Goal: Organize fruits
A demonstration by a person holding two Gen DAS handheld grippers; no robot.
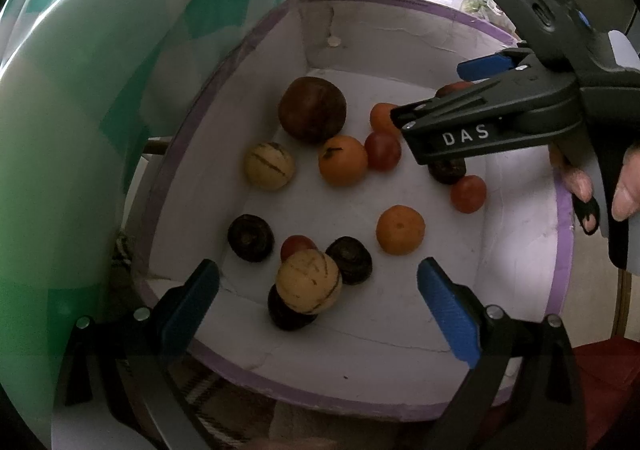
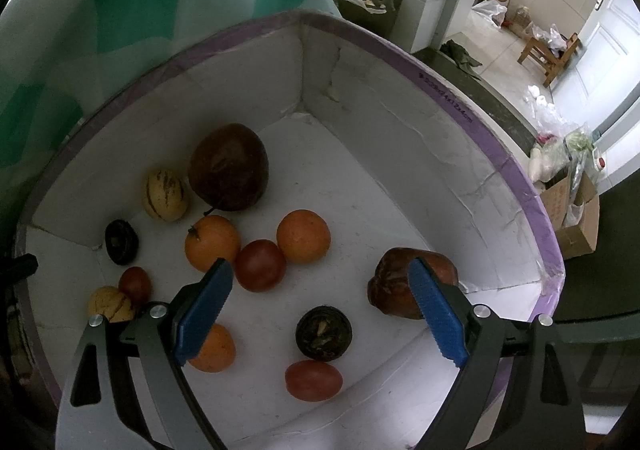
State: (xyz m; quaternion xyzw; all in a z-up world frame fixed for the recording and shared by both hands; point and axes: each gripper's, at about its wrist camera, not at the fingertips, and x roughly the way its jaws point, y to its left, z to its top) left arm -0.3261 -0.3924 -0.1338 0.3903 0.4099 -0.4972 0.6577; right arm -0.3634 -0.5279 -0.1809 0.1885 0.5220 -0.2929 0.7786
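White foam box with purple rim, loaded with round fruit: striped yellow melon, smooth oranges, wrinkly dark ones. Left gripper spread wide, nothing pinched; right gripper same, hovering inside.

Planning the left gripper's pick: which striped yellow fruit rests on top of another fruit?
The striped yellow fruit nearest the left gripper, perched on a dark fruit; the other lies on the box floor.

In the left wrist view, a dark fruit and a reddish fruit are largely hidden behind the right gripper. Another dark fruit is mostly covered by a striped yellow fruit. In the right wrist view, an orange is partly masked by a blue pad.
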